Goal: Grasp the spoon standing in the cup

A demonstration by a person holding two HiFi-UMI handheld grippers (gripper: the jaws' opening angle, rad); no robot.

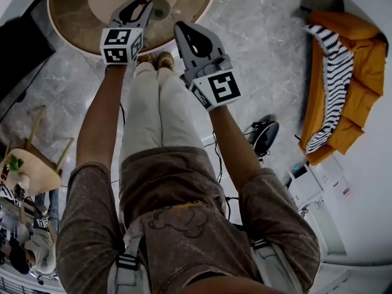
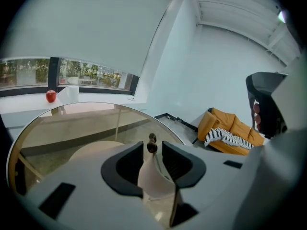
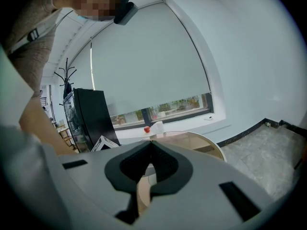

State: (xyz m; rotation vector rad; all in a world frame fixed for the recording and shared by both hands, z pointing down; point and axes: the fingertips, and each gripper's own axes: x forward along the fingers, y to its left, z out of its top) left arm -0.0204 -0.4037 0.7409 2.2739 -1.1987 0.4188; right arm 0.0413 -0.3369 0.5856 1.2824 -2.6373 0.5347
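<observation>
A: Count it out for me.

B: Two handheld grippers, one cup, one spoon, one bench. The left gripper hangs over the round glass-topped bench. The small pale cup with a greenish inside stands just beside its tips. Further off there is one red apple on the window sill and one orange armchair with one black-and-white striped blanket over it.

A: What's hard to see?

B: In the head view the left gripper partly covers the cup, and I cannot pick out the spoon there. In the left gripper view the cup itself cannot be made out. Only the pale beige spoon with a dark round knob on its end shows, and its lower part is cut off by the gripper body.

A: Which way does the spoon run?

B: Its long axis is upright, knob end on top, and the stem widens downward. It stands right between the left fingers.

A: Clamped?

B: No. Those fingers are parted, with a gap on each side of the knob. The right gripper is held up off the bench, its fingers clenched tip to tip on nothing.
</observation>
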